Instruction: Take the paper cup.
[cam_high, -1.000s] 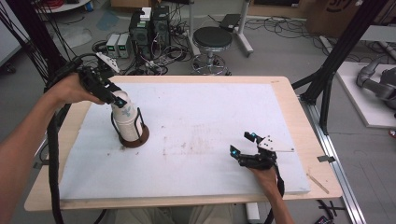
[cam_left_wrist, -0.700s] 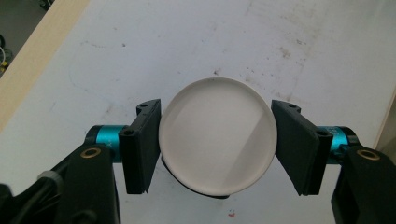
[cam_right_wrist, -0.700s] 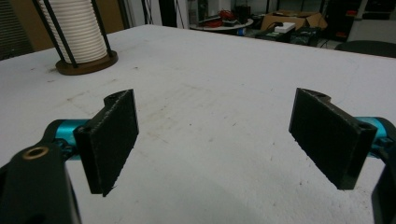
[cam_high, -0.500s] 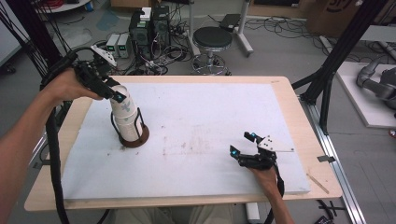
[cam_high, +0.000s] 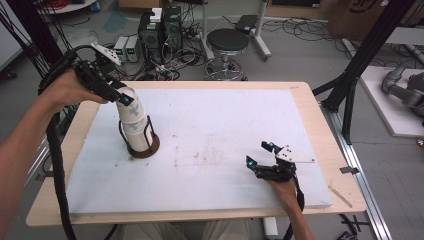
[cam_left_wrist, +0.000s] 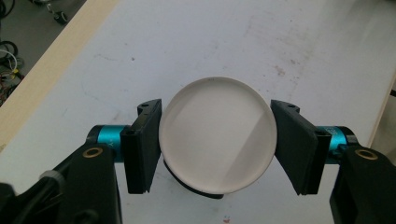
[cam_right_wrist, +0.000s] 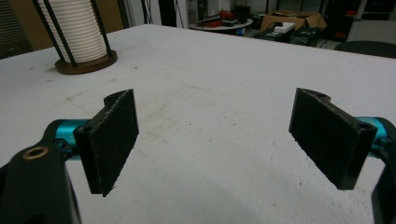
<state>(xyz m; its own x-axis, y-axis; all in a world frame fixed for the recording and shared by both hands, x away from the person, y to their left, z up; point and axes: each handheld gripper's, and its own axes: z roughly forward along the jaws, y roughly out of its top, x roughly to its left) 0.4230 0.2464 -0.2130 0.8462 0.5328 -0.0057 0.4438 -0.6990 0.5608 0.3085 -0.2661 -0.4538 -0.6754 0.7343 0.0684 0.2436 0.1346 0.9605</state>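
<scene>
One bench carries one white mat, and at its left stands one round brown holder with a stack of white cups. The left claw is clamped on the top cup of that stack. The right claw rests near the front edge, jaws wide apart

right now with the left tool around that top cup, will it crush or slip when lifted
The top cup looks like thin white paper, so it is probably light and may dent under a hard squeeze. Its round, tapered wall could slip between the left tool's flat pads. It may stick to the stack nested below it.
</scene>
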